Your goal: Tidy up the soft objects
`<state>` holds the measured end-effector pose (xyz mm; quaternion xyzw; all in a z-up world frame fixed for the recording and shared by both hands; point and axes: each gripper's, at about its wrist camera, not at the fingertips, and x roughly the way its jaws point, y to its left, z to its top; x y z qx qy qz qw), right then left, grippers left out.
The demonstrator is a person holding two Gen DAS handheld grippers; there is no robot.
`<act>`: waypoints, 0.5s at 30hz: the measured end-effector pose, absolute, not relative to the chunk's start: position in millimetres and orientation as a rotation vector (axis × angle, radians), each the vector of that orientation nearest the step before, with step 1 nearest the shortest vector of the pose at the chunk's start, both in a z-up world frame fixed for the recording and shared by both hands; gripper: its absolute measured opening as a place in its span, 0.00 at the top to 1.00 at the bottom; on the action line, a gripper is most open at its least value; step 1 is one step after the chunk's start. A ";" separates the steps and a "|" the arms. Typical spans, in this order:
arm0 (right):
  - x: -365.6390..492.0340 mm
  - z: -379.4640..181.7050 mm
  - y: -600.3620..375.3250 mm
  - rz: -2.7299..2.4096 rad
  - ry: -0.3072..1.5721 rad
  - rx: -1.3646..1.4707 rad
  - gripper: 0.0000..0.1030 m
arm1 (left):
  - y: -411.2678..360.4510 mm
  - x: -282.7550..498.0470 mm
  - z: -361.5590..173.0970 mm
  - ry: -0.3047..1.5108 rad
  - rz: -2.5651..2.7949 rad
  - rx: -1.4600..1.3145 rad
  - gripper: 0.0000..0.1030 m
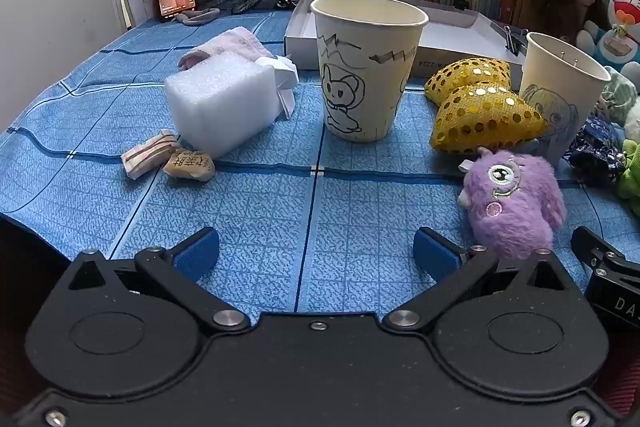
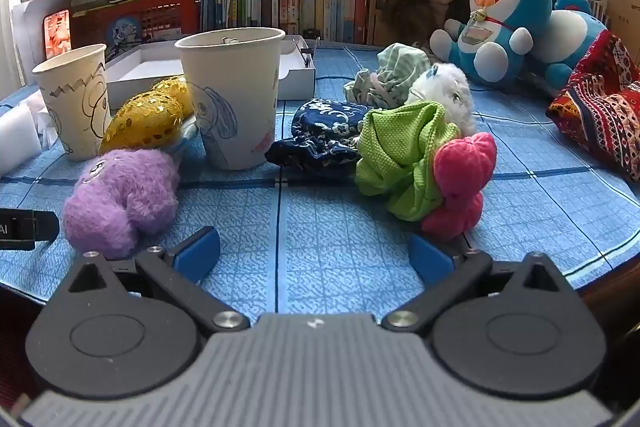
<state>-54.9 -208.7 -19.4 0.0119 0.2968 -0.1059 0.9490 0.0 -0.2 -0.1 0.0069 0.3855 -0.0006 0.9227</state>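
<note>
Purple plush (image 1: 514,203) lies just right of open left tool (image 1: 316,255).

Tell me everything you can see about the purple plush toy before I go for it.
The purple plush toy is a small, round, fuzzy creature with long shaggy fur, one big embroidered eye, a pink embroidered patch below it and a pale tag near its head. It lies loose on the blue checked cloth, ungripped, in front of the gold sequined cushions and the right-hand paper cup. The left wrist view shows its face; the right wrist view shows it slumped sideways. Whether it touches the cushion is unclear.
</note>
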 end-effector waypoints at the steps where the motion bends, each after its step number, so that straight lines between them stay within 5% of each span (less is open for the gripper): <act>1: -54.6 -19.4 -208.8 -0.215 0.604 0.026 0.00 | -0.1 0.0 0.0 0.792 -0.002 0.012 0.00; 15: -54.5 -19.6 -208.2 -0.216 0.611 0.026 0.00 | -0.1 0.0 0.0 0.791 -0.002 0.012 0.00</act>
